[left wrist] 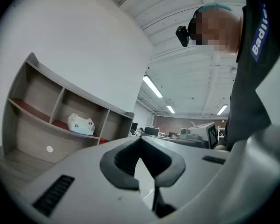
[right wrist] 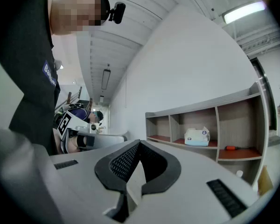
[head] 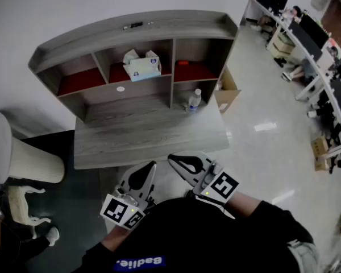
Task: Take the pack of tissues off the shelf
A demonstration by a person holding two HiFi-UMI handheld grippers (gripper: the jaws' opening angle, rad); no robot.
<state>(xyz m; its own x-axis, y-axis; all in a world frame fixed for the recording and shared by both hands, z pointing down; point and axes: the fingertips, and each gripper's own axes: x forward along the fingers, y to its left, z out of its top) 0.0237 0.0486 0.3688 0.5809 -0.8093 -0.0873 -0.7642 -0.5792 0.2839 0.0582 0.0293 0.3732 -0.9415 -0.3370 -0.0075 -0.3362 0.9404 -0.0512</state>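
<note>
The pack of tissues (head: pixel 142 65), white and light blue, stands in the middle compartment of the grey wooden shelf (head: pixel 204 27) on the desk. It also shows in the left gripper view as the tissue pack (left wrist: pixel 81 124) and in the right gripper view as the tissue pack (right wrist: pixel 197 136). My left gripper (head: pixel 153 165) and right gripper (head: pixel 171 158) hover side by side near the desk's front edge, well short of the shelf. Both are shut with nothing between the jaws; the left gripper (left wrist: pixel 140 139) and right gripper (right wrist: pixel 139 143) tips meet.
A small water bottle (head: pixel 194 100) stands on the desk top (head: pixel 131 129) below the right compartment. A red-handled tool (head: pixel 183 63) lies in that compartment. A cardboard box (head: pixel 227 92) sits right of the desk, a white ribbed cylinder (head: pixel 23 152) to its left. Office desks (head: pixel 312 44) line the far right.
</note>
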